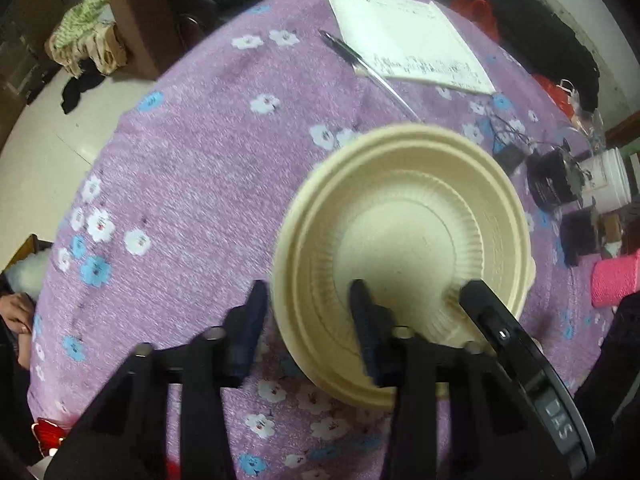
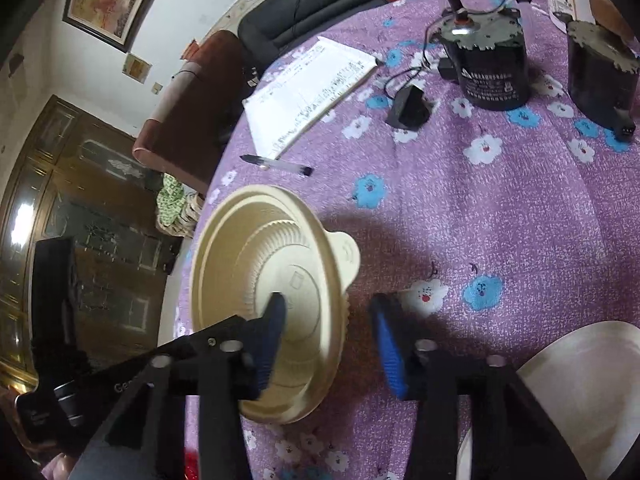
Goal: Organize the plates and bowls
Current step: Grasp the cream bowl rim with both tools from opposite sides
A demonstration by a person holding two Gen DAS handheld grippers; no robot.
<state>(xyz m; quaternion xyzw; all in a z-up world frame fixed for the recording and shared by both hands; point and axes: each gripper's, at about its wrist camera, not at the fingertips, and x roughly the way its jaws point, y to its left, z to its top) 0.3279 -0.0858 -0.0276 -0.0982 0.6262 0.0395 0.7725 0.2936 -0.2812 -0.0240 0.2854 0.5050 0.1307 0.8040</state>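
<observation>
Purple flowered cloth (image 1: 192, 184) covers the table, with a notepad (image 1: 404, 36) and pen (image 1: 348, 54) at the upper centre of the left wrist view. Lower right of centre sits a cream bowl (image 1: 320, 248) with a ribbed paper plate (image 1: 400, 236) nested inside. The left gripper (image 1: 310, 300) stands wide, one finger outside the bowl's rim on the left, the other over the plate's floor, so the rim lies between them, not pinched. A second black finger reaches in from the lower right.

From the right wrist view, the same bowl (image 2: 224, 264) fills the lower left of centre, its little tab handle (image 2: 346, 254) pointing right. The right gripper (image 2: 328, 320) is also spread wide, straddling the near rim without clamping. Two black motors (image 2: 486, 68) stand at the upper right; another pale dish (image 2: 580, 392) shows at the lower right.

These look light, thin, a bit flexible and easily crushed; I would take the rim gently, near the tab.
</observation>
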